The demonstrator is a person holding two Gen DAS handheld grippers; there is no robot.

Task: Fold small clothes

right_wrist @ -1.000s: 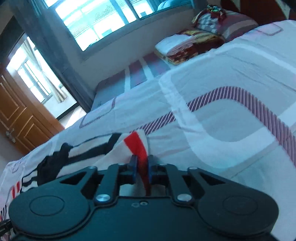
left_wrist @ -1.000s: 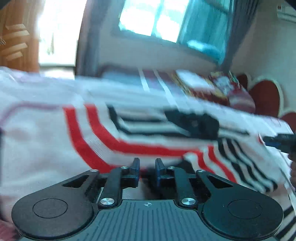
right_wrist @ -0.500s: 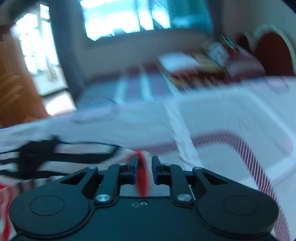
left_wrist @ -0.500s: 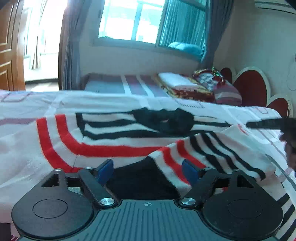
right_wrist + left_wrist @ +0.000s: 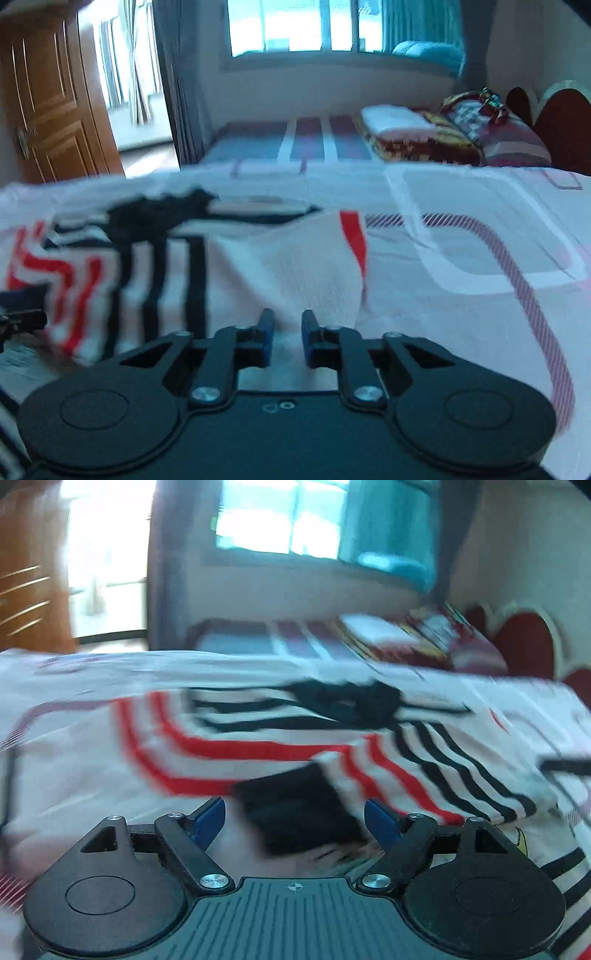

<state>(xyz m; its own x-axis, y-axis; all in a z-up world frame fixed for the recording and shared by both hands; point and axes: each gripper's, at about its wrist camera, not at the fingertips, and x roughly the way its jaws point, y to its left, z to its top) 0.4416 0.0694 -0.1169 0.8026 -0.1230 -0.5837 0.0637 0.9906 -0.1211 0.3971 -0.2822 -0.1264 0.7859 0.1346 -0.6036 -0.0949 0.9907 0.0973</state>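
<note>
A small white knit garment with red and black stripes lies spread on the bed, a sleeve with a black cuff folded over its front. My left gripper is wide open just above that cuff, holding nothing. In the right wrist view the same garment lies left of centre. My right gripper hovers at its near edge with a narrow gap between its jaws and no cloth in them. The left view is blurred.
The bed has a white cover with grey and purple-striped shapes. Folded blankets and pillows sit at the far end by a red headboard. A wooden door is far left, a window behind.
Both grippers held the garment a second ago. The left opened wide and let the sleeve drop onto the garment. The right parted its jaws, released the red-striped edge, and swung to face the bed squarely.
</note>
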